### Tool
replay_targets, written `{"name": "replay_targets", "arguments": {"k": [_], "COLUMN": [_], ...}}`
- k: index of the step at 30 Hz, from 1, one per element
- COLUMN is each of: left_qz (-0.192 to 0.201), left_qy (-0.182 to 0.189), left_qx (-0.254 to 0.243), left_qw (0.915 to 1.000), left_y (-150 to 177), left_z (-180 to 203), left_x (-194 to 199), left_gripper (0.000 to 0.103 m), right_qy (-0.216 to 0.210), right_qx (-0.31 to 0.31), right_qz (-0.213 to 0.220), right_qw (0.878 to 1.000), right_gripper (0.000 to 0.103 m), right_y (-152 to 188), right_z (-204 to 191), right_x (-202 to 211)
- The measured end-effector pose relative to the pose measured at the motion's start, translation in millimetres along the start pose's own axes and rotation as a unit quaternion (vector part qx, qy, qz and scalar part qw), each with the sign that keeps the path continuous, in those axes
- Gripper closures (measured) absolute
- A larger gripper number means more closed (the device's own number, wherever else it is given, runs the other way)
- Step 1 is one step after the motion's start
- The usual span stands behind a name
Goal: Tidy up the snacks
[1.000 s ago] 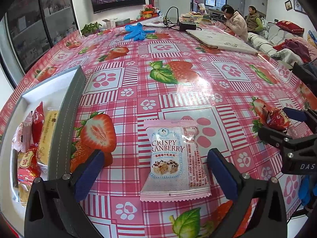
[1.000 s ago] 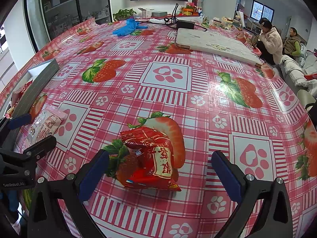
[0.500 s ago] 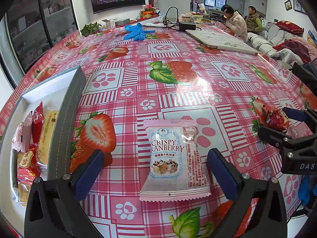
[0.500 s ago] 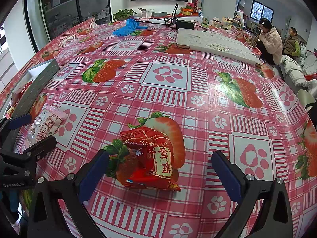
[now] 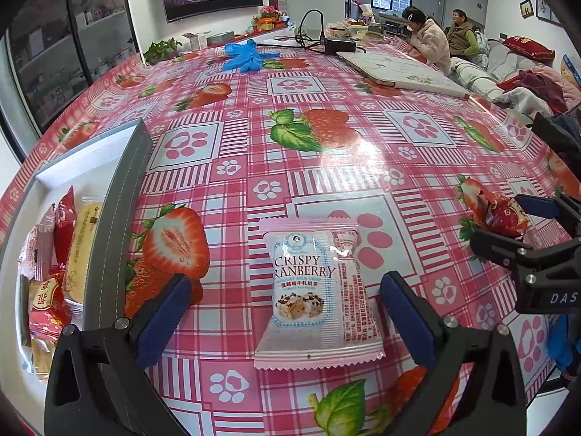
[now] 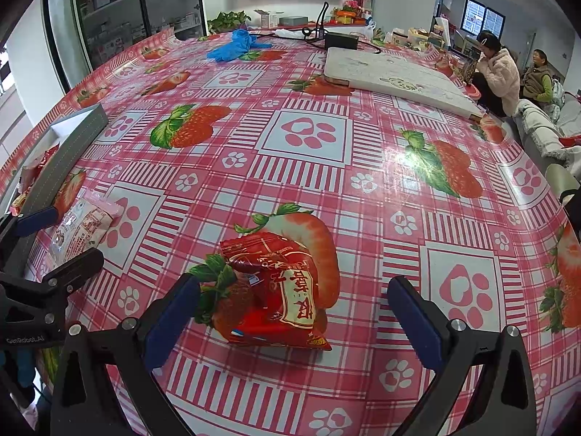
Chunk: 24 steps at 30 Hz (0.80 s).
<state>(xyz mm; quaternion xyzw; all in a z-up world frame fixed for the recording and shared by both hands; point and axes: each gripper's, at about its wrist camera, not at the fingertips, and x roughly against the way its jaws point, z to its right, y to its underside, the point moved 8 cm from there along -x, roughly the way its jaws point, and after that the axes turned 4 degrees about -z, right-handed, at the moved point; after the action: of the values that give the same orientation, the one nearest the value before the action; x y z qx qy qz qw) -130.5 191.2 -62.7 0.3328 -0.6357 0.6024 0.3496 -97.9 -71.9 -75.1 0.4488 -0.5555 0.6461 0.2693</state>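
The left gripper [image 5: 283, 309] is spread wide, nothing being held; the pink-and-white cranberry packet [image 5: 316, 298] is seen flat on the surface [image 5: 326, 83] between its fingers, low in the frame. The right gripper [image 6: 294, 312] is likewise spread wide and empty, with the red snack packet [image 6: 276, 294] lying between its fingers. At the left edge, a grey-walled tray [image 5: 112, 225] is filled with other snacks [image 5: 54, 265].
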Motion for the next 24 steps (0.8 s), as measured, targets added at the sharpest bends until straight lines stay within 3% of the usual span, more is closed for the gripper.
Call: {"name": "replay_targets", "arguments": {"k": [7, 12, 19, 24], "left_qz": [-0.007, -0.010, -0.069, -0.071], "left_qy": [0.013, 0.013, 0.017, 0.019], "left_qx": [0.004, 0.004, -0.005, -0.007], "left_qw": [0.9999, 0.9999, 0.9974, 0.9973], "left_y": [1, 1, -4, -3], "left_z": [-1, -1, 2, 5], "left_x": [-1, -1, -8, -8], "left_gripper": [0.000, 0.000, 0.000, 0.000], "right_qy": [-0.004, -0.005, -0.006, -0.010], "right_qx": [0.007, 0.011, 0.015, 0.023], "right_qz": [-0.052, -0.063, -0.081, -0.099], "right_qw": [0.999, 0.998, 0.997, 0.995], "right_gripper": [0.000, 0.000, 0.000, 0.000], "right_y": [-5, -5, -6, -11], "right_z": [0, 0, -1, -1], "right_x": [-6, -8, -10, -14]}}
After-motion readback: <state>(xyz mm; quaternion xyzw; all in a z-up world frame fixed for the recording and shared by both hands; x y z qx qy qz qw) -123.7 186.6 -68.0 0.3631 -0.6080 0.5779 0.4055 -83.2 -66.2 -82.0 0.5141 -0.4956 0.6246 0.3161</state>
